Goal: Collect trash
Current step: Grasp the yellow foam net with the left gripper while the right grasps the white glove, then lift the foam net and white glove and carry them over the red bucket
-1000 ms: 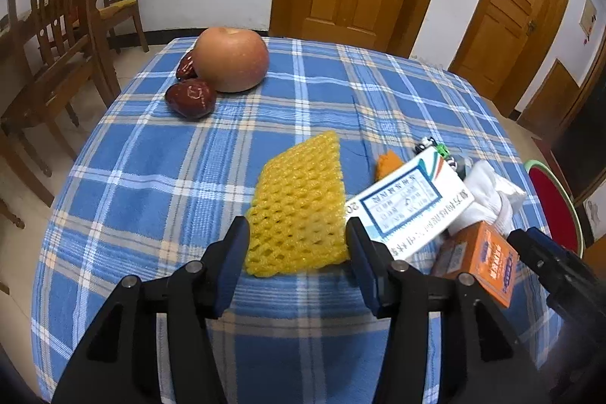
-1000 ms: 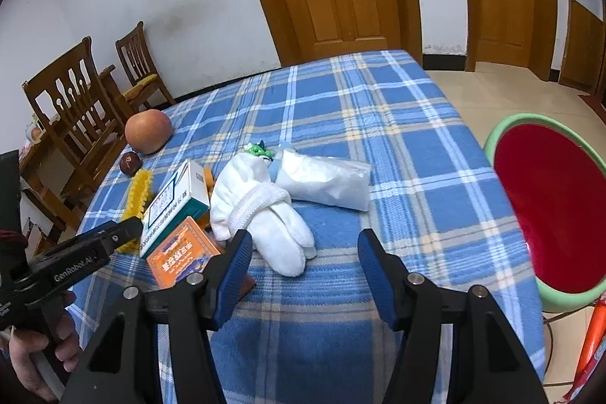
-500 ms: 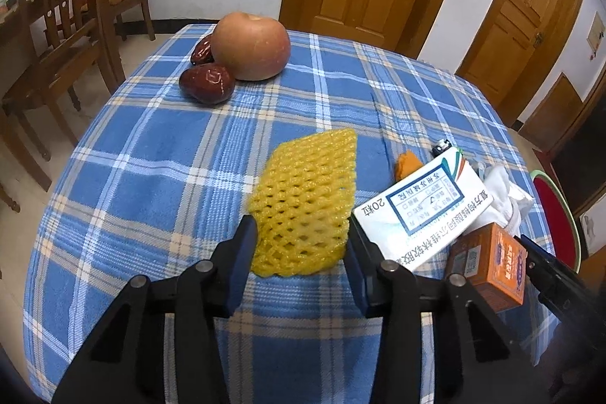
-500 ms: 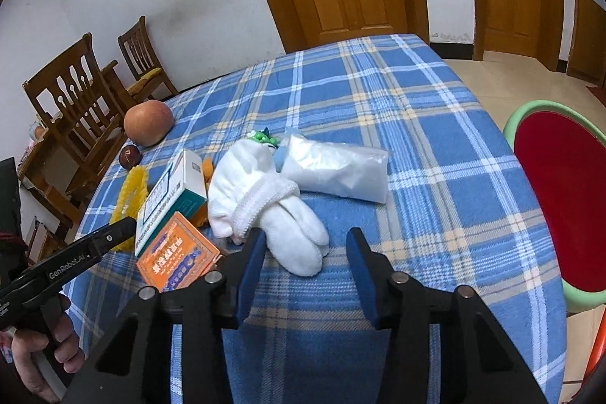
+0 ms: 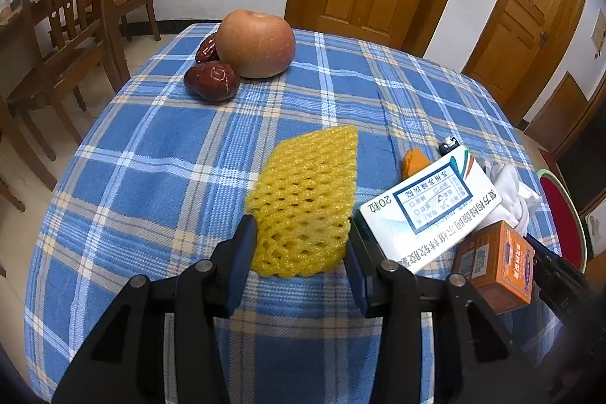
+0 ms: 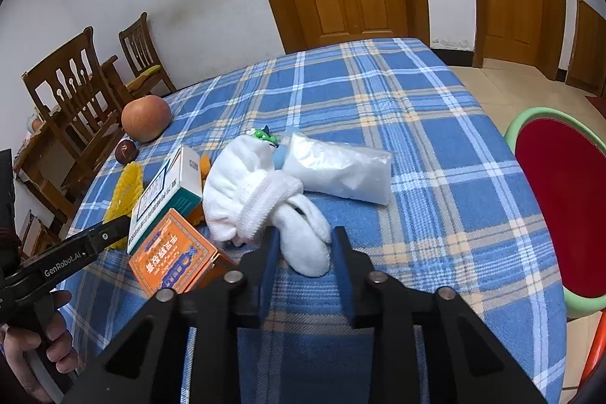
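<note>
A yellow foam fruit net [image 5: 306,192] lies on the blue plaid tablecloth [image 5: 151,158]. My left gripper [image 5: 299,245] is shut on the net's near end, both pads against its sides. A white glove [image 6: 257,192] lies crumpled in the pile of trash. My right gripper [image 6: 305,245] straddles the glove's near fingertip, and its jaws are closing with the tip between them, just short of pressing. Beside the glove are a clear plastic bag [image 6: 341,169], a white and teal medicine box [image 6: 166,199] and an orange box [image 6: 174,260].
An apple [image 5: 255,44] and two red dates [image 5: 212,80] sit at the table's far left. A scrap of orange peel [image 5: 414,161] lies by the boxes. A red stool with a green rim [image 6: 560,199] stands off the right edge. Wooden chairs [image 5: 64,25] stand at the left.
The left jaws have narrowed onto the foam net's sides. The right jaws have narrowed from wide apart to close around the glove's fingertip. Both views have come slightly nearer.
</note>
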Demonstrator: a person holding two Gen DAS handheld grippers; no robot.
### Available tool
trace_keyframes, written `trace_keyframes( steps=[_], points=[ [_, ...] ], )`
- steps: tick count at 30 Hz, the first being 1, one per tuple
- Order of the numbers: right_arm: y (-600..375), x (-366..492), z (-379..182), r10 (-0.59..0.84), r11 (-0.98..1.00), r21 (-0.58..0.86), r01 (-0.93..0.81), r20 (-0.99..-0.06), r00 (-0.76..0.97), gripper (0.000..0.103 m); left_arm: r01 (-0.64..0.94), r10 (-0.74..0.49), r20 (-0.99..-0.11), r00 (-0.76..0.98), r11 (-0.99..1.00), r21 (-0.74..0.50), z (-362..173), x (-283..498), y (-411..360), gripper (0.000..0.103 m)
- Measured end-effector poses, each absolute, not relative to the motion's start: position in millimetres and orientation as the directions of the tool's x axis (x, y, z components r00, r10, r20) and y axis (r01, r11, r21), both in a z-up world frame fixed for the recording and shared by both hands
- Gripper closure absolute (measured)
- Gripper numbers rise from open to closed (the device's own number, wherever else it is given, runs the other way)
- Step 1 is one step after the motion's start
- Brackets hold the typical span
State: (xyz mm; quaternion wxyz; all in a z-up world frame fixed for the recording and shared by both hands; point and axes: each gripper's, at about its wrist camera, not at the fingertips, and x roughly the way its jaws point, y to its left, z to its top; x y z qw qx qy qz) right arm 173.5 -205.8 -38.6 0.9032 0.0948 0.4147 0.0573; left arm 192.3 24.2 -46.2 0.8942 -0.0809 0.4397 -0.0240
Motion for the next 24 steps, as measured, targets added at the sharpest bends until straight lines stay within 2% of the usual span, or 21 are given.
trace_keyframes(
  steps=[7, 10, 14, 17, 24],
  points=[
    [-208.4, 173.9, -39.4, 0.191, 0.972, 0.233, -0.021, -0.737, 0.649, 0.088, -0.024, -0.119, -0.778, 0.617, 0.985, -0.170, -46.2, 191.5, 25.0, 0.059],
    [-208.1, 173.0, -38.7, 0.192, 0.972, 0.235, -0.023, -0.733, 0.653, 0.090, -0.021, -0.131, -0.775, 0.618, 0.983, -0.183, -45.5, 190.7, 26.5, 0.064],
    [-209.6, 170.0, -36.4, 0.194, 0.970, 0.244, -0.018, -0.721, 0.665, 0.091, -0.020, -0.143, -0.770, 0.622, 0.980, -0.198, -43.5, 188.3, 28.1, 0.079],
    [-211.7, 165.6, -33.1, 0.198, 0.967, 0.254, -0.016, -0.711, 0.675, 0.091, -0.015, -0.155, -0.765, 0.625, 0.977, -0.211, -41.6, 184.8, 28.4, 0.084],
    [-218.2, 149.7, -17.1, 0.198, 0.963, 0.270, -0.013, -0.673, 0.713, 0.092, 0.012, -0.182, -0.738, 0.649, 0.973, -0.229, -27.7, 172.1, 23.8, 0.086]
  ],
)
